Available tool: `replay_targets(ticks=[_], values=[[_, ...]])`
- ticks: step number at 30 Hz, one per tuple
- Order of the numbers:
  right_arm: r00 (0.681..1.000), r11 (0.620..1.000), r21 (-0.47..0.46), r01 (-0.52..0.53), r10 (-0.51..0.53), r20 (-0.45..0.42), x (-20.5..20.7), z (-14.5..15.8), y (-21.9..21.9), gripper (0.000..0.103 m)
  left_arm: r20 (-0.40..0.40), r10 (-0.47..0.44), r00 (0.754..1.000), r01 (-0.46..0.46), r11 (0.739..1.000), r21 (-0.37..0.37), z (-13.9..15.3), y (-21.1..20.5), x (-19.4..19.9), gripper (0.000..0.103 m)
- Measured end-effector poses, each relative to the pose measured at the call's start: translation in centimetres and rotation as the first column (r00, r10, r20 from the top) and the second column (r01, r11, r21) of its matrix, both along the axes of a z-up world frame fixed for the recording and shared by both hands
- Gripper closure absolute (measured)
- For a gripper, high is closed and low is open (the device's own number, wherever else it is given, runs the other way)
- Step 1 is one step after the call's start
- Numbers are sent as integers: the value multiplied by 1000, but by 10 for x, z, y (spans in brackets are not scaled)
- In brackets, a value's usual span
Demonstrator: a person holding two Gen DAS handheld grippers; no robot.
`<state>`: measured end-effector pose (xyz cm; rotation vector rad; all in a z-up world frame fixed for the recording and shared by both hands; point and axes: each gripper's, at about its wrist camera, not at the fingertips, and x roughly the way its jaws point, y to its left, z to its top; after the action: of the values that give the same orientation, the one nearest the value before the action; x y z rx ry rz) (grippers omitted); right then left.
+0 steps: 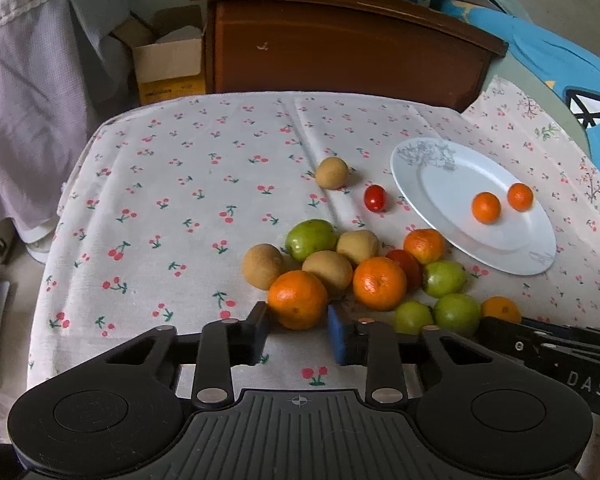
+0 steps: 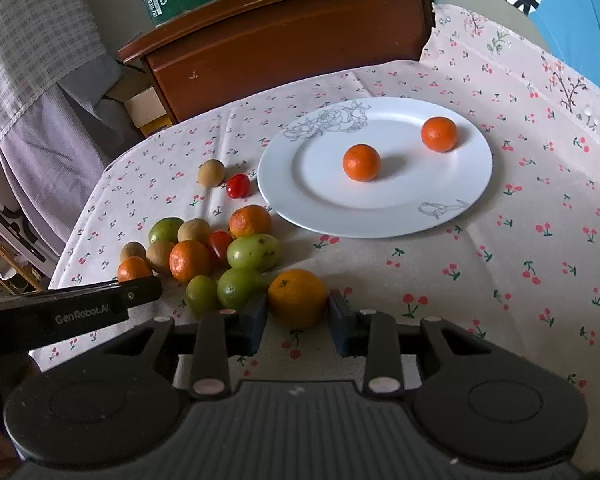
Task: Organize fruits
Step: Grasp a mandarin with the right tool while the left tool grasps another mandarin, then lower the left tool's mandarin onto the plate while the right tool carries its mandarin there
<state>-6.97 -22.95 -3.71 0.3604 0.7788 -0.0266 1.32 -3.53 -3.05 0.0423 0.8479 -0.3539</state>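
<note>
A pile of fruit lies on the cherry-print cloth: oranges, green fruits, tan round fruits and red tomatoes. My left gripper is shut on the nearest orange at the pile's front left, with a pad against each side. My right gripper is shut on another orange at the pile's front right, resting on the cloth. The white plate lies beyond it, to the right of the pile, and holds two small oranges.
A brown wooden cabinet stands behind the table. A cardboard box sits on the floor at the left, and cloth hangs beside it. A blue cushion is at the far right. One tan fruit lies apart from the pile.
</note>
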Motion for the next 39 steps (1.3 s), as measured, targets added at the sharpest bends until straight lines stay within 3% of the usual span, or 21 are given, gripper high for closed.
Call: replay_targets(ticks=[24, 39], values=[[999, 999, 27, 26, -26, 22, -7, 11, -5, 71, 64, -48, 997, 49, 999, -17, 28, -8, -27, 75], [999, 999, 43, -25, 23, 46, -7, 45, -15, 71, 82, -79, 994, 86, 993, -87, 58, -16, -25, 75]])
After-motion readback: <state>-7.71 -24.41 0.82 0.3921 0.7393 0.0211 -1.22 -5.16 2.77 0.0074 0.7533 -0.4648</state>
